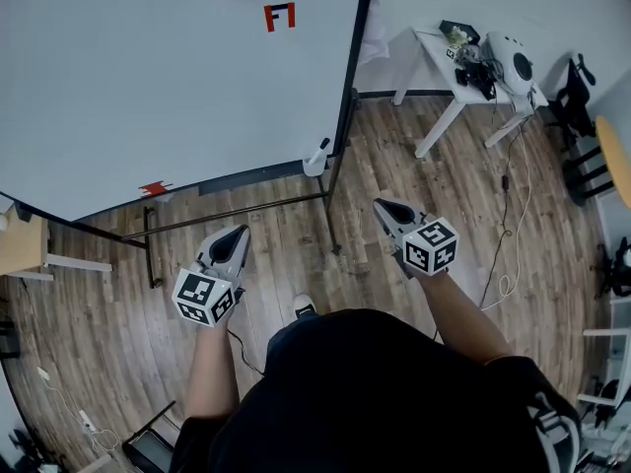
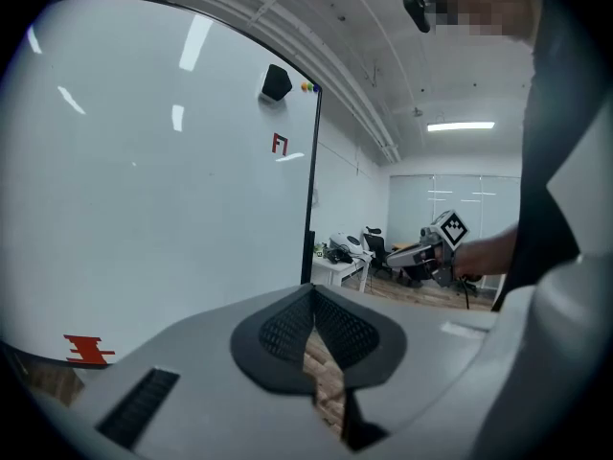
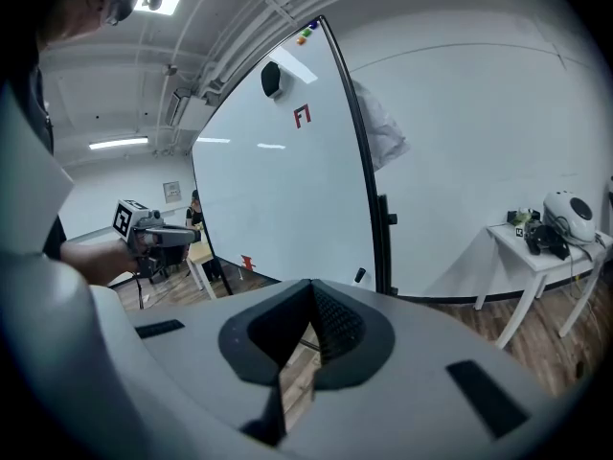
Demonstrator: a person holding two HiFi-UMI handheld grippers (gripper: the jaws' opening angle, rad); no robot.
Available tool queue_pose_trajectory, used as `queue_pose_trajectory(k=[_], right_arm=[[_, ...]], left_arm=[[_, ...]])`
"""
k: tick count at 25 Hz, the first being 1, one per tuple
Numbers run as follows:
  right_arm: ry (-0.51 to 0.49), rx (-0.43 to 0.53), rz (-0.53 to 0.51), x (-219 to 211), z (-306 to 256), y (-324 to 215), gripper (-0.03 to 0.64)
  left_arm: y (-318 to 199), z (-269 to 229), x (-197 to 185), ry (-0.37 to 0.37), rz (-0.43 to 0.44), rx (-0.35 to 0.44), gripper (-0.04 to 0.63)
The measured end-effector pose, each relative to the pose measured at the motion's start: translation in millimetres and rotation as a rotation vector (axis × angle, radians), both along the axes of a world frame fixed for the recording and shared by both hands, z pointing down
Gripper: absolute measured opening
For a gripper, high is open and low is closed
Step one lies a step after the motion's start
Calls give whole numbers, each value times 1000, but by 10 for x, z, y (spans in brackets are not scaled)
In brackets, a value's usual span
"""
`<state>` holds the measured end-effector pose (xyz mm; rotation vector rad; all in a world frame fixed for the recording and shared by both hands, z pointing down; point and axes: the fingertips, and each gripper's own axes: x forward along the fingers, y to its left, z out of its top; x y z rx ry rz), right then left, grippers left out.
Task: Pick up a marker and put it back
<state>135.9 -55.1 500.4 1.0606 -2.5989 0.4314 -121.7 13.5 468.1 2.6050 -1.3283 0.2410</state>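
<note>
Left claw [image 1: 240, 233] and right claw [image 1: 383, 206] are both closed and empty, with the marker [image 1: 322, 147] standing near-upright in a white holder [image 1: 314, 165] at the whiteboard's [image 1: 177, 77] lower right corner, ahead between them and nearer the right claw.

**Free room and obstacles, head view.**
- Whiteboard [image 1: 168, 77]: broad upright barrier across upper left.
- Black edge post [image 1: 345, 116] and low stand rails [image 1: 237, 208]: project over wood floor [image 1: 296, 254] below board and bar low approach.
- Floor strip between left gripper [image 1: 240, 232], right gripper [image 1: 381, 206] and board: open.
- White holder [image 1: 315, 159]: at board's lower right corner, just beside post, open from front.
- Right side: cluttered white table [image 1: 434, 57] near wall; cable [image 1: 508, 254] trailing on floor.
- Left side: wooden desk [image 1: 25, 246] beside stand foot.
</note>
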Motion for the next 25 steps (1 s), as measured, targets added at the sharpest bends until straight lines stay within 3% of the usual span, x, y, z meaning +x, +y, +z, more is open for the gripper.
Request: queue_pose_trajectory(k=[16, 25], right_arm=[[13, 46, 142, -471, -146, -304, -5], [14, 41, 155, -621, -130, -343, -5]], left_arm=[[-314, -162, -342, 34, 223, 81, 11], [-335, -112, -415, 24, 279, 86, 11]])
